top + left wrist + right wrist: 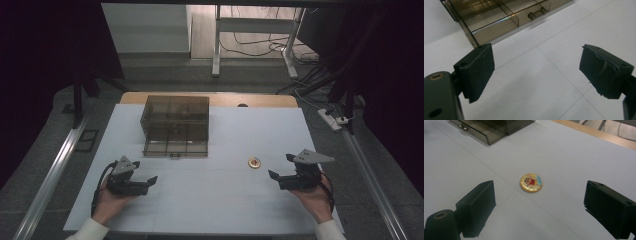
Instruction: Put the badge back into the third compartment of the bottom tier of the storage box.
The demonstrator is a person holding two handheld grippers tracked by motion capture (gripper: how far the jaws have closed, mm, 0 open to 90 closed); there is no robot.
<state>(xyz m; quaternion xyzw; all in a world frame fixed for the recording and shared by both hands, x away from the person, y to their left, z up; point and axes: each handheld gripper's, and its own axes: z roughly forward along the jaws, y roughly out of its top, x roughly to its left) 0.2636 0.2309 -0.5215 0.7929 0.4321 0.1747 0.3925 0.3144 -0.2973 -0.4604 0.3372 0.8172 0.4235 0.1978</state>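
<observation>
High view: above the near edge, facing forward and down over the drawer box (175, 126) from afar. Left gripper view: low, close, aimed at that box's open drawer front (499, 17). Right gripper view: low, angled toward its corner; box shared by all.

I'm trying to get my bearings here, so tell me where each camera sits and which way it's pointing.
High view: fixed above the person's side, looking forward and down on the white table; both forearms, left claw and right claw show.
Left gripper view: rides the left claw, facing the smoky drawer box; its open black jaws show.
Right gripper view: rides the right claw, facing the round badge; its open jaws show.
Shared: the drawer box appears in all three; the badge in high and right gripper views.
</observation>
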